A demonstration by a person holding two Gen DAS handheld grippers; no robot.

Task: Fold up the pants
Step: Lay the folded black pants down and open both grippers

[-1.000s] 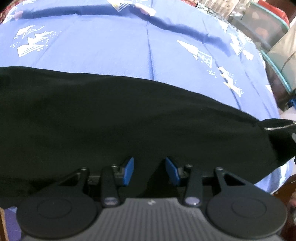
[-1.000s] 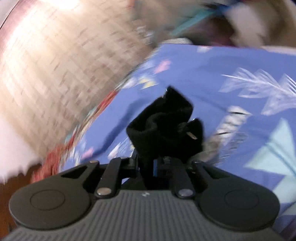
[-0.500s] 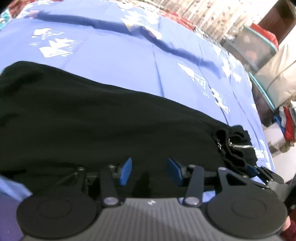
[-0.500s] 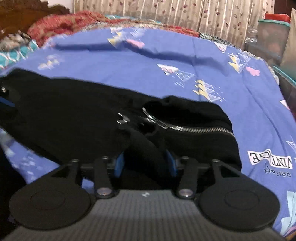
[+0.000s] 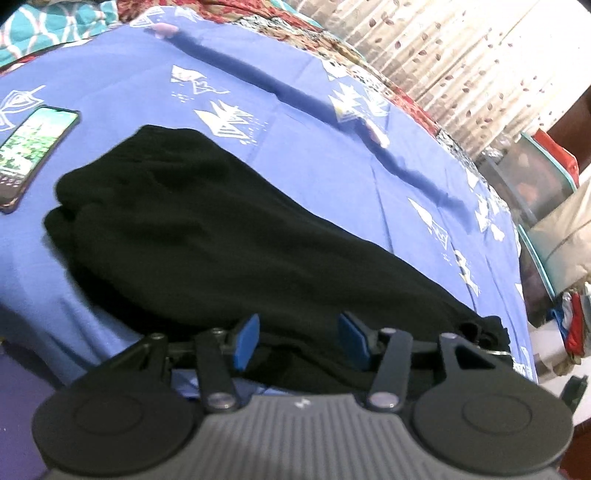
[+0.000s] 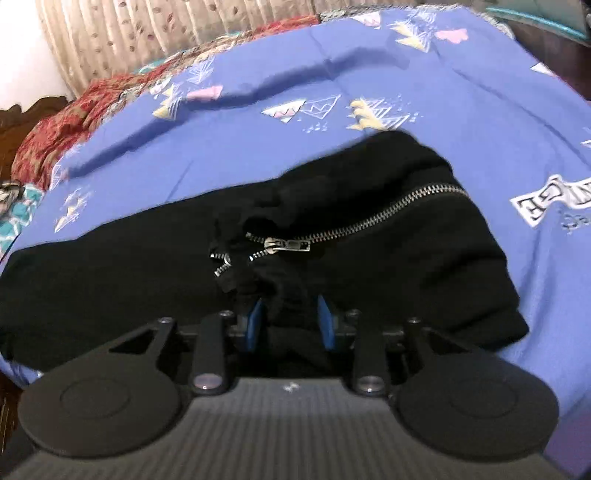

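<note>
Black pants (image 5: pixel 229 236) are seen lying across a blue patterned bedsheet (image 5: pixel 332 166), stretching from the centre left of the left wrist frame down to its lower right. In that view the left gripper (image 5: pixel 299 341) is placed at the lower centre, over the near edge of the pants. Its blue pads (image 5: pixel 245 341) are spread well apart, and no cloth is pinched between them.

A smartphone (image 5: pixel 33 147) with a lit screen is seen at the left edge of the same frame, lying on the sheet just beside the far end of the pants and apart from them.

In the right wrist frame the pants (image 6: pixel 388 236) fill the middle, with a silver zipper (image 6: pixel 351 225) running from the centre toward the right. The zipper pull is found near the centre, next to a bunched fold of cloth. The right gripper (image 6: pixel 290 323) is held at the lower centre. Its pads (image 6: pixel 255 325) are set partly apart, with a fold of the black cloth lying between them; whether the cloth is actually squeezed cannot be told.

A printed curtain (image 6: pixel 129 33) is seen along the upper left of that frame, behind a red patterned blanket (image 6: pixel 74 114).
</note>
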